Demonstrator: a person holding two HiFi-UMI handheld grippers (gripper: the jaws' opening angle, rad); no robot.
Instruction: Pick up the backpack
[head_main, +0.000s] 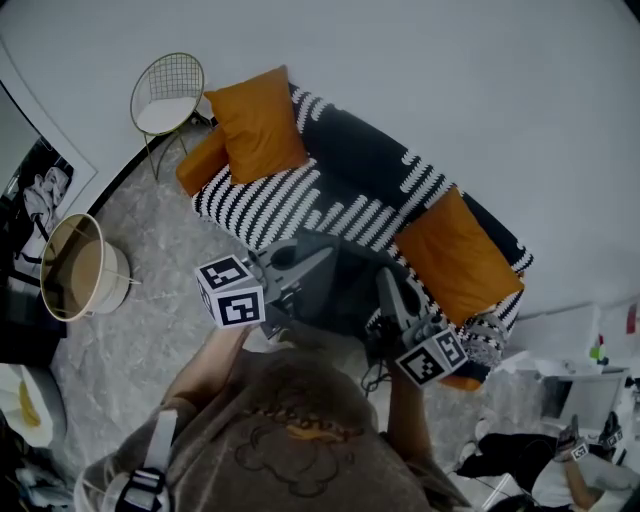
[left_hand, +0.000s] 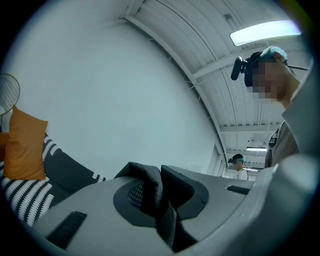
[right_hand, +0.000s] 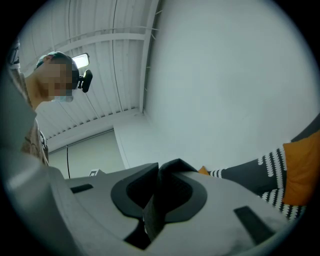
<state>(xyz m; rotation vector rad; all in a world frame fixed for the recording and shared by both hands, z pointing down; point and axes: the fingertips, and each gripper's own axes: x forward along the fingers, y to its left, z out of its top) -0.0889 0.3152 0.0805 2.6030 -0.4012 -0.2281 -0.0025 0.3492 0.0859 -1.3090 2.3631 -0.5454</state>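
Backpack (head_main: 345, 288): dark grey, hanging in front of my chest between the two grippers, over the front edge of the sofa (head_main: 300, 195). From the head view I cannot tell whether its base is clear of the seat or brushing it. I judge it lifted, since the body hangs slack between the two holds.

Left gripper (head_main: 318, 258): jaws clenched on a dark strap (left_hand: 151, 192). The webbing is folded and pinched between the pads and bulges above them. The gripper points roughly level.

Right gripper (head_main: 388, 282): jaws likewise clamped on a second strap (right_hand: 162, 200), which runs down between the pads. It is tipped slightly upward.

Why two holds: one strap per side shares the weight and keeps the bag from swinging or twisting, which a single grip would allow. The grippers sit near each other with the bag's upper part spanning them, so the load hangs centred.

Surroundings: the sofa has a black-and-white striped cover. One orange cushion (head_main: 258, 122) lies at its far end and another orange cushion (head_main: 455, 255) at the nearer end, just beside the right gripper. A wire chair (head_main: 168, 92) stands past the sofa's far end. A beige drum-shaped container (head_main: 80, 268) is on the floor to my left, well apart from the bag.

Risk, as I judge it: soft webbing can creep through the pads if either grip eases.
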